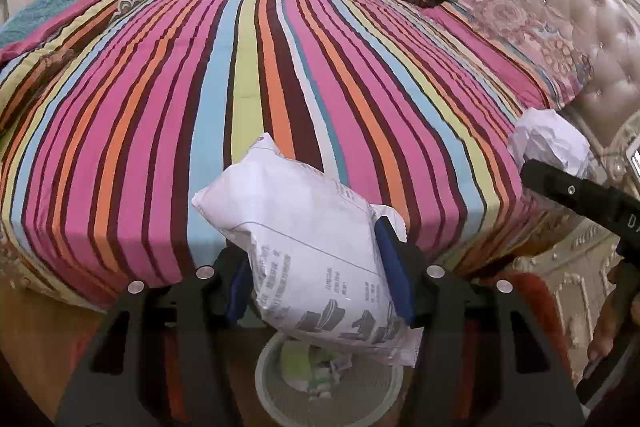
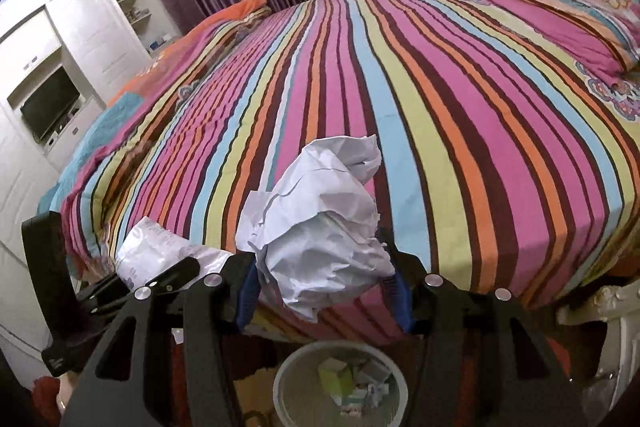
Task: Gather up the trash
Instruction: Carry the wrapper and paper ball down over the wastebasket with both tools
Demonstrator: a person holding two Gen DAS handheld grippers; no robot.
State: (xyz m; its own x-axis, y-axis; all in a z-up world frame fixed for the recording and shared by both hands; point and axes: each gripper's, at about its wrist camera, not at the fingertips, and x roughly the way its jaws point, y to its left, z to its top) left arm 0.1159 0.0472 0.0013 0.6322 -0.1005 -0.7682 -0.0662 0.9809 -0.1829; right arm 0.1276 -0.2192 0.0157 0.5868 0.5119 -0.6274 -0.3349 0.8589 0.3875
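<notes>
While both claws hang over the mesh wastebasket beside the striped bed, the step in hand looks like the drop: each piece of trash is already lifted off the bedspread and carried to the bin. The left gripper is clenched on a white printed packet, which sits between its blue pads and tilts up toward the bed, its lower corner hanging directly above the wastebasket rim. The right gripper is clamped around a crumpled paper wad, held just above and slightly bedward of the wastebasket, which already holds some scraps. Judging from this, the next move calls for centring each load over the wastebasket mouth and then letting the fingers part, probably one at a time; the wide, light packet could catch the rim and slide to the floor if released off-centre.
</notes>
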